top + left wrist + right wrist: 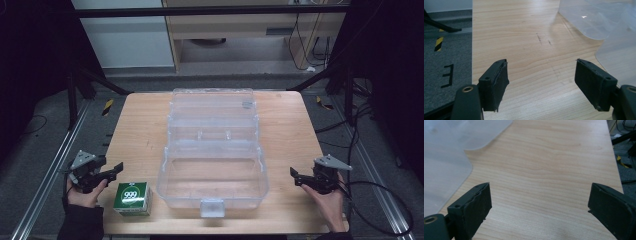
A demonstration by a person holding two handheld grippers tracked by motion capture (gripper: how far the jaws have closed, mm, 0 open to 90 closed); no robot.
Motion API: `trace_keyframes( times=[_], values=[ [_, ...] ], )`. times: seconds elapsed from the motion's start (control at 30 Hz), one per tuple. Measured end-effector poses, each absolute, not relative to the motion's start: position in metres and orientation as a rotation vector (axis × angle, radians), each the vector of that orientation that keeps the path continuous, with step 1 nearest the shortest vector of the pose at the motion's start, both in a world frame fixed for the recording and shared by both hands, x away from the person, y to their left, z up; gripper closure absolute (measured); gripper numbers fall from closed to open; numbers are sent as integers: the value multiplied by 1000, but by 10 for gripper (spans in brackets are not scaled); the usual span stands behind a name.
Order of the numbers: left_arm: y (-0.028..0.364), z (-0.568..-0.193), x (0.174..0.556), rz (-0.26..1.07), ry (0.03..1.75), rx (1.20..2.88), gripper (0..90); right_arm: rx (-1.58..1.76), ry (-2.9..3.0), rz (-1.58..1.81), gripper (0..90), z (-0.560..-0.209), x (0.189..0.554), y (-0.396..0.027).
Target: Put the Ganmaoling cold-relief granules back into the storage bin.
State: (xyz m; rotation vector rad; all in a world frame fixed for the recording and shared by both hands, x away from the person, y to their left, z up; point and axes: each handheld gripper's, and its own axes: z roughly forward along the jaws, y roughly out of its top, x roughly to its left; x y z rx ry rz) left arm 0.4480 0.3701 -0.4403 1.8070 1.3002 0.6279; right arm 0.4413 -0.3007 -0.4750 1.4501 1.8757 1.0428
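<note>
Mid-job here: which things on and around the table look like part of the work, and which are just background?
Likely part of the job:
green box marked 999
clear plastic case, lid open, nothing visible inside
left gripper, open
right gripper, open

Just lying about:
wooden cabinet behind the table
loose cables on the floor

Clear plastic case (212, 165) sits mid-table with its lid laid open toward the far edge, blocking the centre from front to back; bare wooden table (142, 127) runs open along both sides of it; green box (132, 198) stands near the front left corner, just beside the case, narrowing that gap; right strip free of objects; case tub open from above.
</note>
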Motion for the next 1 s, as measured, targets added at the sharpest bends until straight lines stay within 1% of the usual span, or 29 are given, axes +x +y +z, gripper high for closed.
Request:
trace_keyframes(
  times=[0.23, 0.5, 0.63, 0.77, 1.0],
  values=[
    [365, -435, 448, 614, 1259, 1820, 261, 1437, 1870, 1053, 54, -468, 438, -299],
    [365, -423, 447, 591, 1168, 1879, 255, 1410, 1881, 1038, 48, -464, 437, -297],
    [365, -419, 448, 567, 1117, 1939, 245, 1398, 1892, 1022, 48, -463, 436, -295],
    [364, -410, 449, 506, 1030, 2011, 220, 1383, 1897, 1008, 48, -464, 437, -295],
    [362, -396, 450, 493, 948, 2099, 199, 1374, 1902, 999, 44, -465, 437, -295]
  ],
)
